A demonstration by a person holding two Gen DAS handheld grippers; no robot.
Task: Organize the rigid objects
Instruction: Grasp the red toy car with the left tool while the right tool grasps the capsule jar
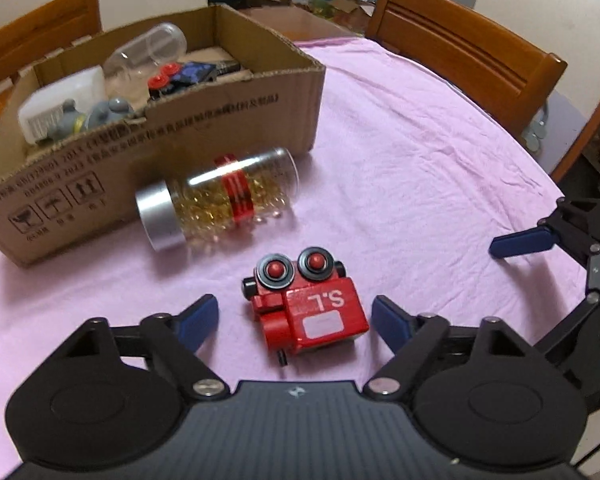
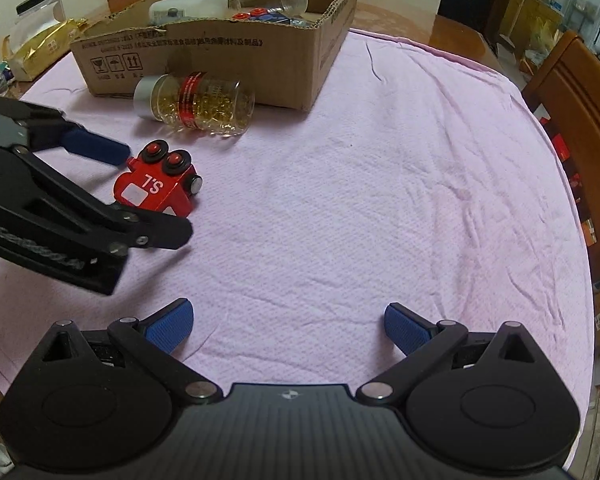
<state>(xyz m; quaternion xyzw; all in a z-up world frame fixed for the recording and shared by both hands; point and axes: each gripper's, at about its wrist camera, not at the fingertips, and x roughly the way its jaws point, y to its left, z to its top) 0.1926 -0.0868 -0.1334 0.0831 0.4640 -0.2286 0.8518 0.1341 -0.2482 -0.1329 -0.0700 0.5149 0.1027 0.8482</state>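
The table (image 2: 379, 160), covered in a wrinkled pink cloth, is carrying everything, and the cardboard box (image 1: 204, 136) at its far side is already holding several things — a clear jar, a white container, a grey figure and another small toy with red wheels. Just in front of the box wall a capsule bottle (image 1: 220, 196) with a silver cap and a red band is lying on its side, and nearer the camera a red toy train (image 1: 311, 308) marked "S.L" is lying tipped over on the cloth, its two wheels facing up and away. The left tool (image 1: 296, 320) is straddling this train: the blue pads are standing partly open on either side of the red body with cloth showing in each gap, so nothing is being gripped yet. From the right wrist view one blue finger (image 2: 96, 148) is sitting just beside the train's wheel end, though whether it is touching is hard to tell. The right tool (image 2: 288, 328) is hanging wide open over bare cloth, holding nothing. The step in hand looks to be picking the train up for the box. To do it well, the pads should be closing on the flat painted sides of the body rather than on the round wheels, which could roll or slip — and the tool should be centring first so both pads are meeting the toy together instead of shoving it sideways toward the bottle.
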